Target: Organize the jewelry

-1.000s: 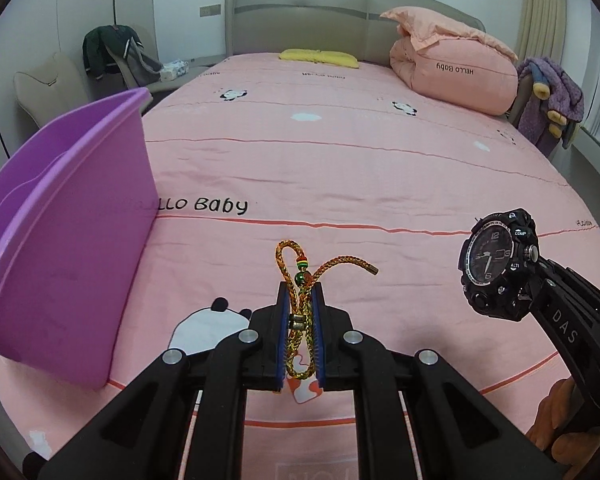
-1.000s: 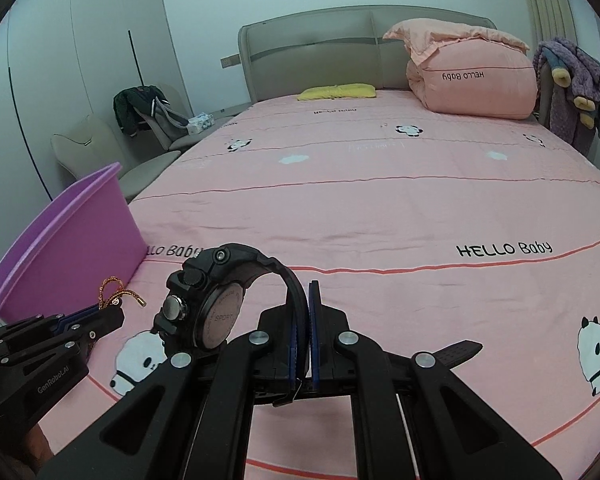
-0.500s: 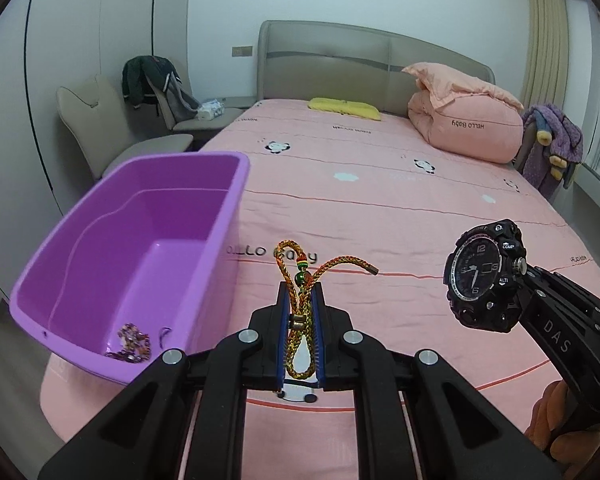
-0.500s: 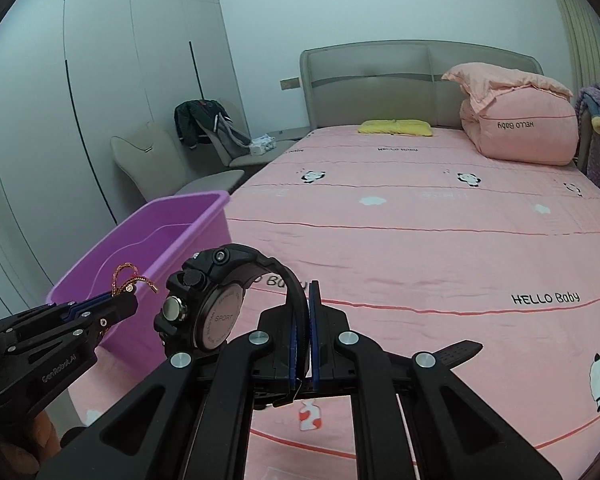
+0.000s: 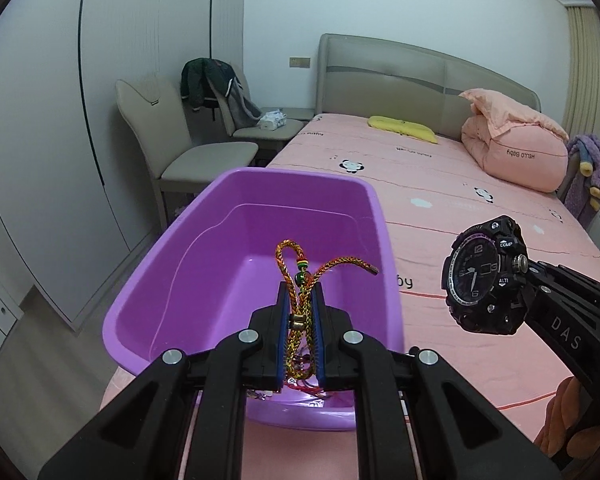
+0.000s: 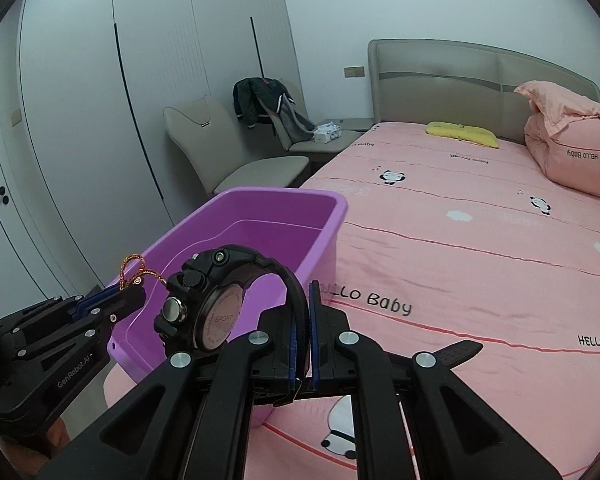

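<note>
My left gripper (image 5: 299, 300) is shut on a gold braided cord bracelet (image 5: 300, 276) with green beads and holds it over the near end of a purple plastic tub (image 5: 172, 280) at the bed's corner. My right gripper (image 6: 303, 300) is shut on the strap of a black sport watch (image 6: 208, 304), held in the air beside the tub (image 6: 328, 216). The watch (image 5: 484, 276) shows to the right in the left wrist view, the bracelet (image 6: 134, 270) to the left in the right wrist view. Small jewelry lies on the tub floor, mostly hidden behind my left fingers.
The tub sits on a pink bed sheet (image 5: 480, 220) with panda prints. A folded pink duvet (image 5: 516, 148) and yellow pillow (image 5: 404, 128) lie near the headboard. Beige chairs (image 5: 188, 160) with a dark jacket stand left of the bed. White wardrobe doors (image 6: 80, 120) fill the left.
Both grippers rose and swung left toward the tub. The bracelet now hangs over the tub's inside instead of over the sheet. The watch came closer to the tub's right wall.
</note>
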A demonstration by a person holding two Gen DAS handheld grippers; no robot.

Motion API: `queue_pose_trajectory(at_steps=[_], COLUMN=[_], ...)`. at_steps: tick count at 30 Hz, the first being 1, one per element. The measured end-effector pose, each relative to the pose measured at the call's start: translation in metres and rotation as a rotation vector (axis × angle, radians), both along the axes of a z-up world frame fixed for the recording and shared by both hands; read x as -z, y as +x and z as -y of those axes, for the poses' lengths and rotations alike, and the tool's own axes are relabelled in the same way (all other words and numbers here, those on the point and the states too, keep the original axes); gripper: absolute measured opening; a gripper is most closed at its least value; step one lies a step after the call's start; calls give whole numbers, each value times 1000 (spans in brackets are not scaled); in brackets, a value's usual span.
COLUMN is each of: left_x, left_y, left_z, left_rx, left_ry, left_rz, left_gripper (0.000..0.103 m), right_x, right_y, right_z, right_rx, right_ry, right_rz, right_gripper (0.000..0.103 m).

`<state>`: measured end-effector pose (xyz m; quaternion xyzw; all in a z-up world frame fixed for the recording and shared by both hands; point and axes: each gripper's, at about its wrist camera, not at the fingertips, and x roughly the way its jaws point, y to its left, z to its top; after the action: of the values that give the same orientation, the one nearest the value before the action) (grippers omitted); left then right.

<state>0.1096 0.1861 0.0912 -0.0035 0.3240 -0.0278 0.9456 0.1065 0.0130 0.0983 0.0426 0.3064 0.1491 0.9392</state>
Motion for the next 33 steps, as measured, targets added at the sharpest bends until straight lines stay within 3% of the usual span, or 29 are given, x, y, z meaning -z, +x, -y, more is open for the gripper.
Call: queue_pose_trajectory(at_steps=[11,21,22,24,26,27,29,31,33], left_x=[30,54,56,55,53,50,46,43,42], left_y=[39,54,54,53,50,47,43,43,42], left_z=[-51,-71,-72,-75,-79,-81,-84,-86,-90], left_rx=[-79,-127,-134,-154,-190,-207,-220,-236,-249], left_ry=[-8,-23,-26,-22,-16,-20,-17,-18,-32], left_rz=[-108,-218,-222,-223,-211,-194,-186,-195,-205], left_gripper=[11,13,18,37,82,86,86,88,89], right_x=[18,43,44,47,47,48,46,40,36], right_y=[62,89,87,87,85,84,81,79,77], right_z=[-83,-119,-121,-123,-122,-122,-117,-111,-107], right_rx=[-106,-148,-147,-153,-149,-140,-138,-125,-119], right_ry=[-109,-220,-236,-265,-277,-294,-278,-254,-239], right_rz=[-104,-200,-202,-203,-205,-202,-189,-174,-168], right_gripper=[9,14,16,23,34,36,53,62,62])
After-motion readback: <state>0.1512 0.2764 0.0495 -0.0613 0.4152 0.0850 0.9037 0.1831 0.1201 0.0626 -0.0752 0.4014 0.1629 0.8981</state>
